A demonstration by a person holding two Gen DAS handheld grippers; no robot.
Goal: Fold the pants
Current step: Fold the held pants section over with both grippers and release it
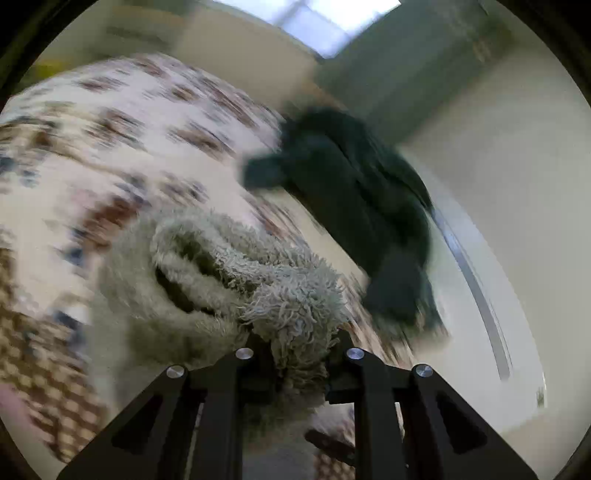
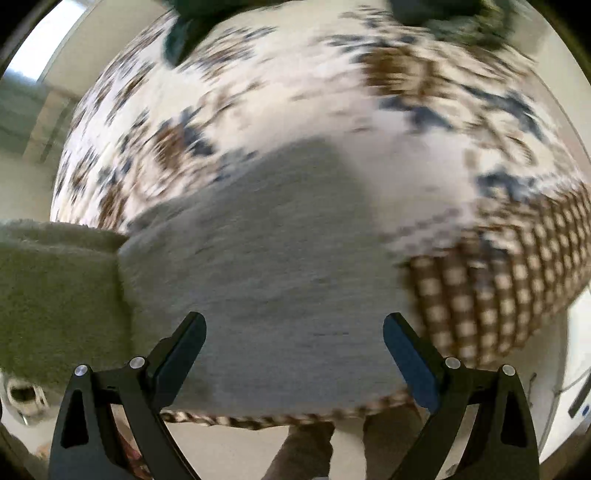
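The pants (image 1: pixel 236 273) are pale grey-green fleece. In the left wrist view a bunched fold of them is pinched in my left gripper (image 1: pixel 299 354), which is shut on the fabric and holds it above the patterned bedspread (image 1: pixel 129 129). In the right wrist view the pants (image 2: pixel 266 251) lie spread flat on the bedspread (image 2: pixel 424 110), with a raised fold at the left edge. My right gripper (image 2: pixel 295 350) is open and empty, its fingers (image 2: pixel 184 350) hovering just over the near part of the pants.
A dark green garment (image 1: pixel 354 199) lies in a heap at the far side of the bed; part of it shows at the top of the right wrist view (image 2: pixel 184 33). Pale walls and a window surround the bed. Both views are motion-blurred.
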